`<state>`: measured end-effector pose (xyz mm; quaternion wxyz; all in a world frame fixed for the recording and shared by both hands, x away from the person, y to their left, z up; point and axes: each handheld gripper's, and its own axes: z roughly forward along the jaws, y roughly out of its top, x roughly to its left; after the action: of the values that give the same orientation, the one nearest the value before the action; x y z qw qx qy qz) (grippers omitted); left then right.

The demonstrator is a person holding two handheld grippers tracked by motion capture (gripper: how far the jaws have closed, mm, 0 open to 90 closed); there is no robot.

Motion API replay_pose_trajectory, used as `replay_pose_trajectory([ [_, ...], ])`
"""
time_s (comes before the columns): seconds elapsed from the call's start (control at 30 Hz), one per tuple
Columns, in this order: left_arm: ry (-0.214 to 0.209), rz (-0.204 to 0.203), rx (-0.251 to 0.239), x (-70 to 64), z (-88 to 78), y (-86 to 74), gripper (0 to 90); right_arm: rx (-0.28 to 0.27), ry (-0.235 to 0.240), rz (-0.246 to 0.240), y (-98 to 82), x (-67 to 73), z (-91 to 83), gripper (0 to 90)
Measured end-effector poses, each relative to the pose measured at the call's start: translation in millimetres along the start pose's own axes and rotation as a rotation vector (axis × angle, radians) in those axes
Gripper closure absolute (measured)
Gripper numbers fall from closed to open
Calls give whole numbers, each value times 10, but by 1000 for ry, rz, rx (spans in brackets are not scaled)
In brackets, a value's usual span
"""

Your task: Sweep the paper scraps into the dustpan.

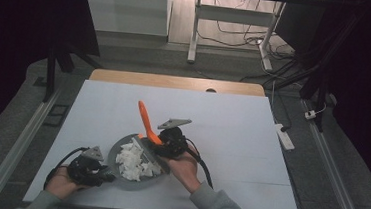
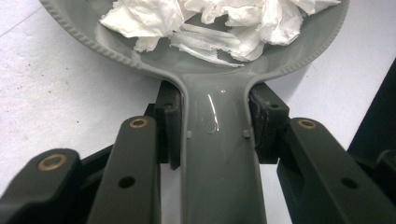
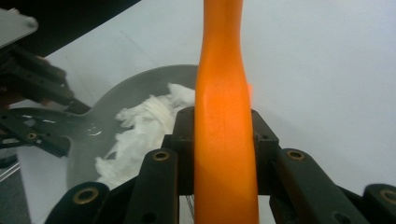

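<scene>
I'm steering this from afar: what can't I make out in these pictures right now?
- Brush head: in the high view, too small and dim beneath the orange handle; in the right gripper view, cut off by the bottom edge.
- Far rim of the grey dustpan: left gripper view, cut off by the top edge.
- Dustpan floor: covered by white paper scraps.

White table top (image 1: 231,138) with wooden far edge (image 1: 175,81); white power strip (image 1: 284,137) on grey floor right; cables (image 1: 239,36) beyond.
</scene>
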<state>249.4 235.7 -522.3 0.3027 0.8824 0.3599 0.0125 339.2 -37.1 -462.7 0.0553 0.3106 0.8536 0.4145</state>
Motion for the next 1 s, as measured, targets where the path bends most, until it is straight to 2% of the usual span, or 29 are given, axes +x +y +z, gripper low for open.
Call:
replay_pose_trajectory([
  [0.33, 4, -1, -22, 4, -10, -5, 614, -39, -26, 44, -20, -186, -174, 708],
  [0.47, 17, -2, -38, 6, -32, -8, 614, -48, -34, 52, -39, -252, -230, 709],
  [0.67, 34, -20, -69, 12, -60, -8, 614, -76, -49, 65, -97, -382, -378, 708],
  [1.0, 62, -64, -106, 19, -108, 12, 614, -100, -47, 68, -275, -577, -665, 708],
])
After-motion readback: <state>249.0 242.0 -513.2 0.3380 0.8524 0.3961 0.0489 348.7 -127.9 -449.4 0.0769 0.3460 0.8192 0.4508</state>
